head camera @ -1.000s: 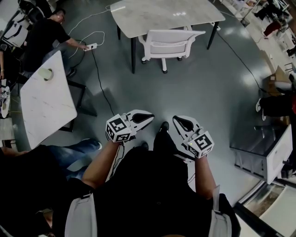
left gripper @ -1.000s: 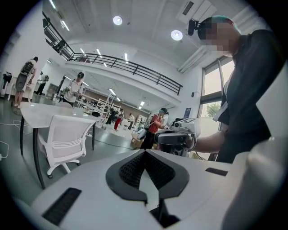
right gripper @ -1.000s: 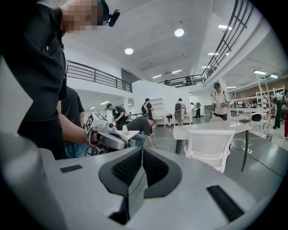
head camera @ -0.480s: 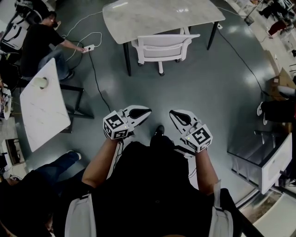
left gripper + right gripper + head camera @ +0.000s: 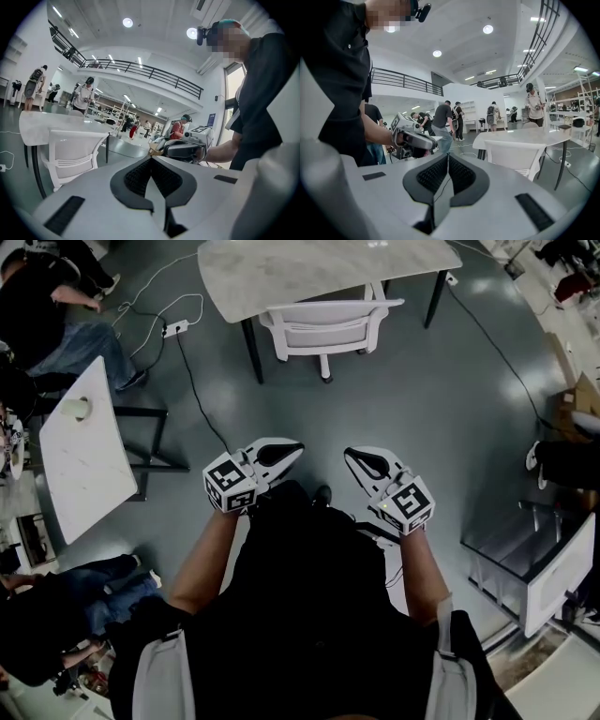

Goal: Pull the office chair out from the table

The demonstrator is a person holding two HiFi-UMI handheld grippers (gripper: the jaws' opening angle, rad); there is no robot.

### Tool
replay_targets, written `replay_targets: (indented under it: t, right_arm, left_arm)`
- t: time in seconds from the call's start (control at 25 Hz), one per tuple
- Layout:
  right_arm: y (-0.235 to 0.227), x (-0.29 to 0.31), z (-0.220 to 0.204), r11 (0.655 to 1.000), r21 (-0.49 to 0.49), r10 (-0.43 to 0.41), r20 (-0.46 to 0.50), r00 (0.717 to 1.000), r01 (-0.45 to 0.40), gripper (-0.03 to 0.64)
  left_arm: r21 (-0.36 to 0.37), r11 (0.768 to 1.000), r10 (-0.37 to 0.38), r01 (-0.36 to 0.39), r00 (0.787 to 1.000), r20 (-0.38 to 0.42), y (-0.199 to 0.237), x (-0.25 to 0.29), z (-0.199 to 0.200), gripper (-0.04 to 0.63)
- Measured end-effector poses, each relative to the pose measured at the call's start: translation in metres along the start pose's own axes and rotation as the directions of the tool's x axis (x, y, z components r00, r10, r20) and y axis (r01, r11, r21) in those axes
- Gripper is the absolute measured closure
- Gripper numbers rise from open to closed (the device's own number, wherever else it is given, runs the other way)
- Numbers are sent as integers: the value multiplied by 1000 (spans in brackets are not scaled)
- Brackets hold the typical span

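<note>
Head view showed a glossy grey floor [image 5: 441,399] and two pale marble-topped tables: a far table [image 5: 300,273] at the top and a side table [image 5: 84,465] at left. One white office chair [image 5: 323,329] sat tucked against the far table, well apart from the left gripper [image 5: 296,447] and right gripper [image 5: 348,455], both closed on nothing.

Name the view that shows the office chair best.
The head view: the chair shows from above, backrest, armrests and base, pushed in at the table. The left and right gripper views show only its backrest, with the lower part cut off.
</note>
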State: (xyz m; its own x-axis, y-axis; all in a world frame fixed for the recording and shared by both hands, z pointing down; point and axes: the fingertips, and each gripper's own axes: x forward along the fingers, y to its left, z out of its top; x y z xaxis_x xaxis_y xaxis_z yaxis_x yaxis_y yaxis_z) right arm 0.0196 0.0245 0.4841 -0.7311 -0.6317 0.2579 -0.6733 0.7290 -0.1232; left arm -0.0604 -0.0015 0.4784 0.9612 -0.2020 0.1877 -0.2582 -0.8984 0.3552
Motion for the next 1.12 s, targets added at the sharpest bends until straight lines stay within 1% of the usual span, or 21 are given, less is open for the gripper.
replay_targets:
  t: [0.2, 0.4, 0.6, 0.8, 0.88, 1.0, 1.12]
  right_arm:
    - [-18, 12, 3, 1000, -4, 5, -12, 1000, -5, 595]
    - [-43, 29, 6, 1000, 4, -6, -15, 1000, 6, 595]
    - [-79, 61, 14, 1000, 14, -18, -31, 999, 18, 595]
    - [-121, 110, 35, 1000, -3, -20, -37, 999, 20, 594]
    - [-137, 130, 46, 1000, 6, -27, -36, 999, 27, 595]
    - [-159, 151, 55, 999, -5, -39, -69, 997, 39, 595]
    - [-181, 168, 62, 998, -13, -57, -83, 995, 57, 595]
  left_arm:
    - [0, 1000, 4, -4, 1000, 13, 17, 5, 10, 583]
    - [-8, 1000, -4, 4, 1000, 16, 47, 15, 18, 583]
    - [-6, 1000, -19, 19, 1000, 19, 90, 27, 37, 583]
    - [10, 999, -45, 44, 999, 29, 142, 35, 67, 583]
    - [7, 998, -56, 56, 998, 34, 163, 38, 77, 583]
    - [0, 998, -62, 63, 997, 41, 192, 43, 90, 583]
    - [-16, 997, -80, 81, 996, 42, 218, 52, 95, 583]
